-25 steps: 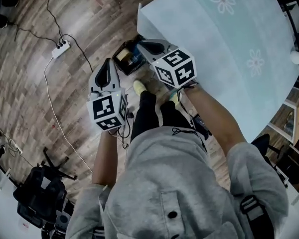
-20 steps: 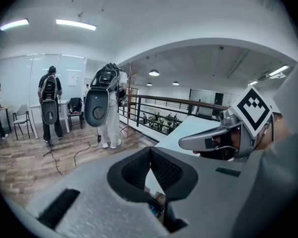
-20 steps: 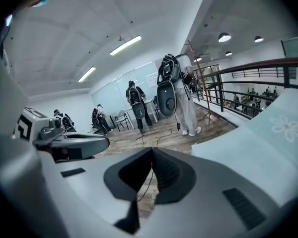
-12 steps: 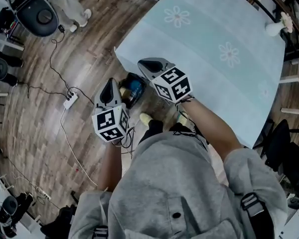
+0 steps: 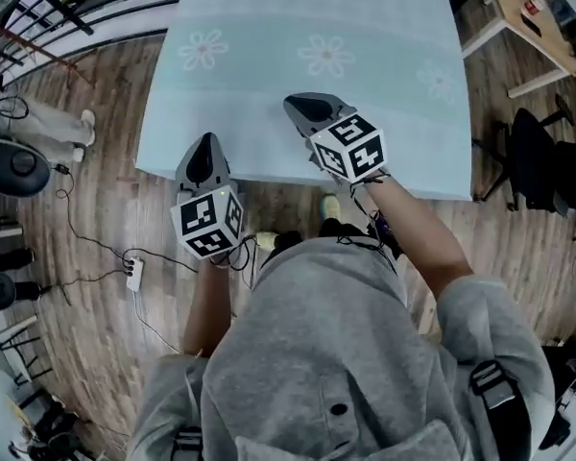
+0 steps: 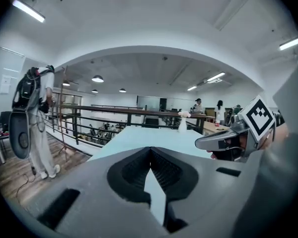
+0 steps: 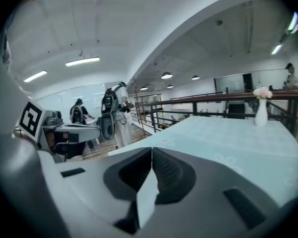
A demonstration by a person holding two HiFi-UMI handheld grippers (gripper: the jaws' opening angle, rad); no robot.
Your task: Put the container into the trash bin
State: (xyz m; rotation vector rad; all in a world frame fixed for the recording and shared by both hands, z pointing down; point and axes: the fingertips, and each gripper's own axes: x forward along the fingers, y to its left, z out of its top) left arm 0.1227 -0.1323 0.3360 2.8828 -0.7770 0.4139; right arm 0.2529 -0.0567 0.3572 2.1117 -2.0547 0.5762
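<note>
Holding two grippers side by side over the near edge of a pale blue table (image 5: 403, 113), a person in a grey hoodie (image 5: 336, 353) stands facing it. The left gripper (image 5: 203, 144) and right gripper (image 5: 304, 106) are both closed and empty. The container appears in no view.
</note>
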